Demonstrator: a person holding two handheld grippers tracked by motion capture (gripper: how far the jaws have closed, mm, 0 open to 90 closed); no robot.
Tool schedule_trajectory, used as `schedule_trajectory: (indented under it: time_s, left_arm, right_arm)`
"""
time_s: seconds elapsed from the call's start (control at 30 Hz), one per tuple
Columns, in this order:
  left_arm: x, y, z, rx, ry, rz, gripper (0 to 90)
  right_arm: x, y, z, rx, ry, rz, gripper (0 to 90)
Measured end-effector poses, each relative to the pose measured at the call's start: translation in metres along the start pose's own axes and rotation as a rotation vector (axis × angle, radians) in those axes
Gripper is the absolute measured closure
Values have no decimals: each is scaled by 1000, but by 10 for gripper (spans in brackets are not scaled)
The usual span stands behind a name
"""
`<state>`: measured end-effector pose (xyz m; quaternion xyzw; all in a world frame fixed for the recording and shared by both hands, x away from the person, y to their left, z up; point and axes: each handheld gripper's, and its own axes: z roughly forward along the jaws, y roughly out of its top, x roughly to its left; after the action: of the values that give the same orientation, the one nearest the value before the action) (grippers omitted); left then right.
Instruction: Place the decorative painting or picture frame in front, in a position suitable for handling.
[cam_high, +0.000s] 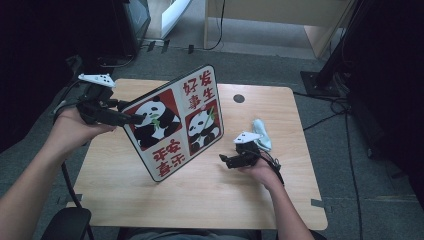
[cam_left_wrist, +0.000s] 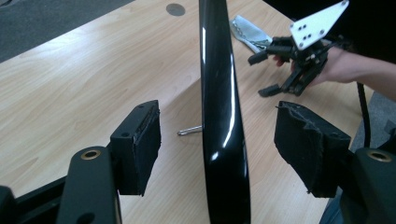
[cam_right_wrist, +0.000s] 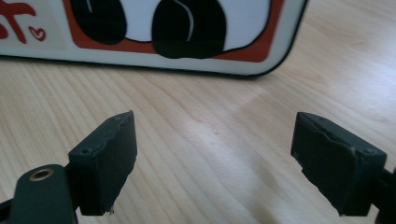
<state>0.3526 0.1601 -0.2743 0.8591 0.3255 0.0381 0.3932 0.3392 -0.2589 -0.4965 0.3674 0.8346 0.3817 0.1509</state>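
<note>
Left gripper (cam_left_wrist: 217, 140): jaws spread, with the black rim of the panda board (cam_high: 172, 122) standing edge-on in the gap between them; neither pad (cam_left_wrist: 144, 140) touches the rim in the left gripper view. In the high view this gripper (cam_high: 134, 119) sits at the board's upper left edge, held above the table (cam_high: 200, 200) by the person's left hand (cam_high: 75, 131).

Right gripper (cam_right_wrist: 215, 158): jaws spread wide and holding nothing, low over bare wood. In the high view it (cam_high: 224, 160) lies just to the right of the board, apart from it, in the person's right hand (cam_high: 260, 172).

Panda board: near the middle of the table, tilted, its lower corner resting on the wood and its printed face turned toward the person. The face shows two panda panels with red characters. A thin metal rod (cam_left_wrist: 189, 131) projects from its back near the table surface.

Light blue cloth (cam_high: 261, 132): crumpled on the table just beyond the right gripper. A dark round hole (cam_high: 239, 98) lies in the table top behind the board
</note>
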Motion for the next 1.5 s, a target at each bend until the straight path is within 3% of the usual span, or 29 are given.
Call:
schedule_trajectory:
  time_s: [0.33, 0.4, 0.6, 0.77, 0.87, 0.93, 1.1, 1.23, 1.33, 1.5]
  left_arm:
    - [-5, -26, 2, -21, 11, -24, 331]
    - [-8, -32, 2, -28, 29, -23, 369]
    - [-12, -47, 7, -34, 20, -35, 385]
    - [-15, -58, 12, -48, 20, -38, 437]
    - [-18, -65, 17, -38, 6, -46, 522]
    - [-19, -70, 21, -36, 6, -49, 534]
    - [-24, -80, 33, -48, 12, -24, 541]
    - [-21, -87, 38, -86, -31, -55, 547]
    - [-20, -91, 44, -54, 8, -32, 548]
    - [-17, -98, 51, -77, 7, -28, 568]
  right_arm:
    - [-31, 5, -23, -35, -66, 43, 243]
    - [-39, 5, -27, -38, -84, 67, 272]
    - [-61, 3, -38, -70, -111, 146, 321]
    - [-74, 0, -38, -63, -133, 179, 331]
    - [-82, -1, -39, -64, -156, 199, 340]
    - [-89, -2, -40, -53, -188, 207, 372]
    - [-102, -8, -41, -52, -197, 261, 437]
    - [-106, -12, -36, -33, -223, 277, 488]
    - [-108, -12, -35, -43, -232, 284, 495]
    - [-115, -18, -29, -21, -256, 304, 556]
